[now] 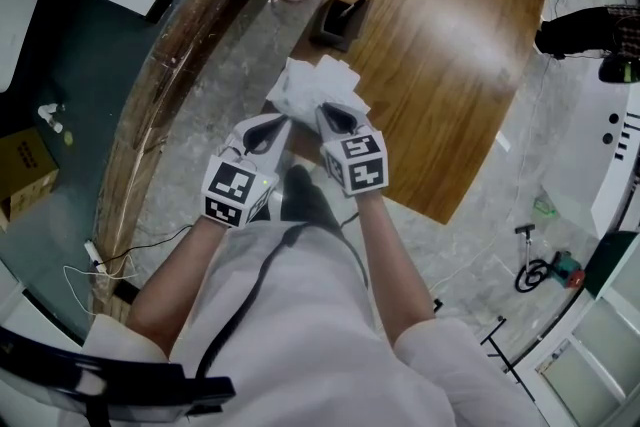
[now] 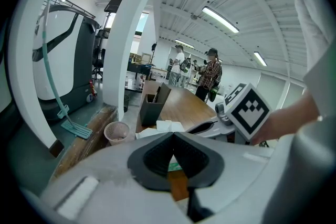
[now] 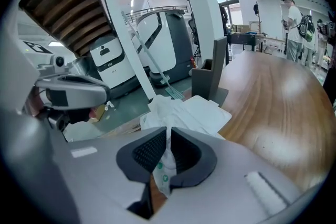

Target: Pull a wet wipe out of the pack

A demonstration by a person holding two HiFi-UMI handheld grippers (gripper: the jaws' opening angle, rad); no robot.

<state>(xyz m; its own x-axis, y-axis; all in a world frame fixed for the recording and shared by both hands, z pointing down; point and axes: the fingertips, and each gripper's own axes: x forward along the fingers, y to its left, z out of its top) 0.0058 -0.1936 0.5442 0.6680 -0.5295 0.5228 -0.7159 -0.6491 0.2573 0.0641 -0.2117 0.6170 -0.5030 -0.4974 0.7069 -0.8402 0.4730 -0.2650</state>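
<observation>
My right claw (image 3: pixel 168 135) pinches the pack (image 3: pixel 161 170): creased white film, green print. My left claw (image 2: pixel 172 137) sits closed beside it.

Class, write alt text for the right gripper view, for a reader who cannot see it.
The right gripper is shut on a thin white, green-printed wrapper. Beyond it, crumpled white wipes lie on a wooden table, with the left gripper alongside.
</observation>
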